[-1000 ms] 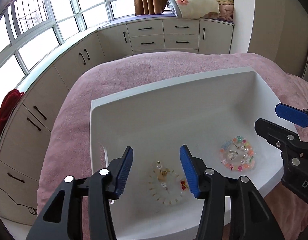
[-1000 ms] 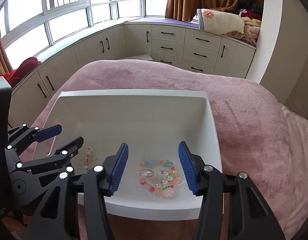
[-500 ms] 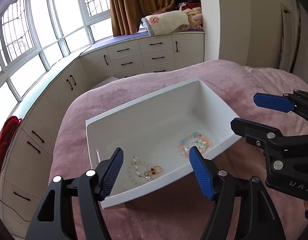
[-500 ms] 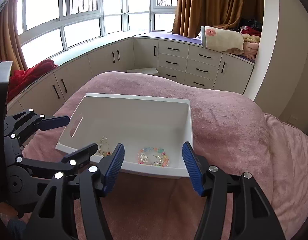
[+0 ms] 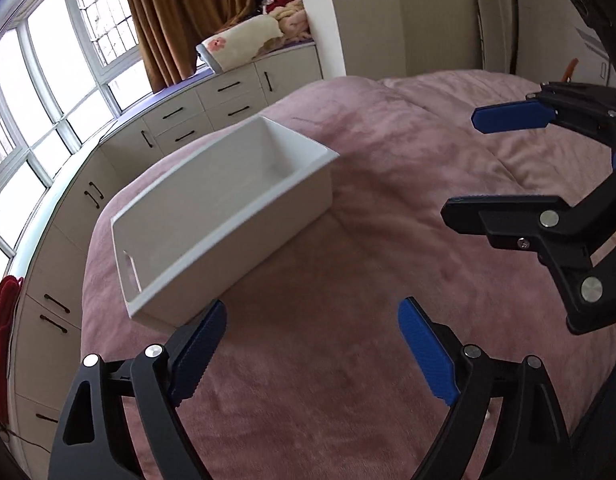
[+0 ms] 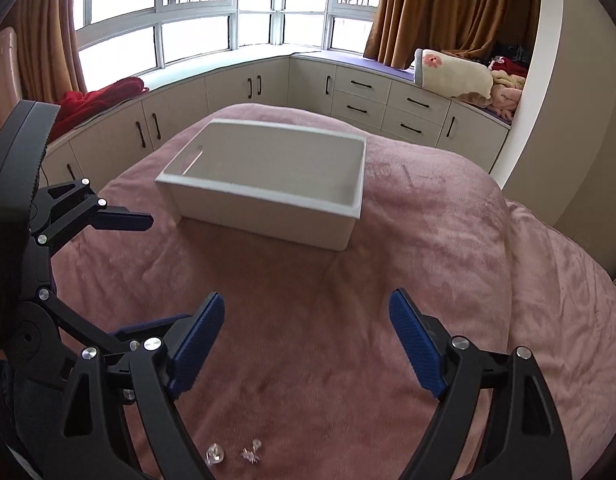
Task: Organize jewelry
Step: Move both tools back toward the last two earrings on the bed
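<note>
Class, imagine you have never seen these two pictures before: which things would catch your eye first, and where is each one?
The white bin stands out first, sitting on the pink blanket toward the window side of the bed. Next come the blue-padded grippers in the foreground: the left gripper and right gripper, jaws opening with nothing between them. Last, small clear jewelry pieces glint on the blanket at the bottom edge of the right wrist view.

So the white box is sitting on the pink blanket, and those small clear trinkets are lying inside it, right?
Not quite. The white box does sit on the pink blanket, but the small clear trinkets lie on the blanket itself, well outside the box, near the right gripper. The right wrist view shows them.
</note>
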The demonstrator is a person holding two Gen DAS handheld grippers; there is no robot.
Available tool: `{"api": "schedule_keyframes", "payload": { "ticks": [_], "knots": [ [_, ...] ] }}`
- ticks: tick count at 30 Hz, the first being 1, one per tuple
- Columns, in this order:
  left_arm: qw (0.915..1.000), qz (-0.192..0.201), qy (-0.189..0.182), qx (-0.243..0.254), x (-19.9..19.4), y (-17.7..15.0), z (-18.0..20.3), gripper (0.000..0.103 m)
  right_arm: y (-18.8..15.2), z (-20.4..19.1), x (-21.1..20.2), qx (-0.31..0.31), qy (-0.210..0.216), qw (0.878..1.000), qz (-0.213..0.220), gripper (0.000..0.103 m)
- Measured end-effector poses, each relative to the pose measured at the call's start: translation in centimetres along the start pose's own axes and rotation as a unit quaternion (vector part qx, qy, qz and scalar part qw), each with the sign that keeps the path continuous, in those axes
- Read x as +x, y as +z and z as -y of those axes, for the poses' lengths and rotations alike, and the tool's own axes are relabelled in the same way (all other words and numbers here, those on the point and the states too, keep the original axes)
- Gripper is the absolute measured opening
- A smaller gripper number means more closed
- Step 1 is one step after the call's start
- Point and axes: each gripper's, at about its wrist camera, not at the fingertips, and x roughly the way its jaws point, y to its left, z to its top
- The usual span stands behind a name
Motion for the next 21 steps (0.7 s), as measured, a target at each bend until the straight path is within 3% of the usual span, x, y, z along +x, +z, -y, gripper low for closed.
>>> {"api": "schedule_keyframes", "payload": {
  "ticks": [6,13,21],
  "knots": [
    [0.9989,-0.031,-0.02,0.028,-0.1,-3.2,3.1,0.089,-4.3,-0.2,-1.3,-0.008,-0.001,1.0,-0.024,0.084],
    [0.997,-0.04,-0.04,0.051,-1.2,-5.5,5.6,0.089,-7.7,-0.9,-2.0,-0.024,0.013,0.999,-0.046,0.084],
    [0.9914,-0.063,-0.09,0.072,-0.4,-7.6,9.1,0.089,-10.6,-1.8,-1.2,-0.053,0.026,0.996,-0.063,0.083]
  ]
}}
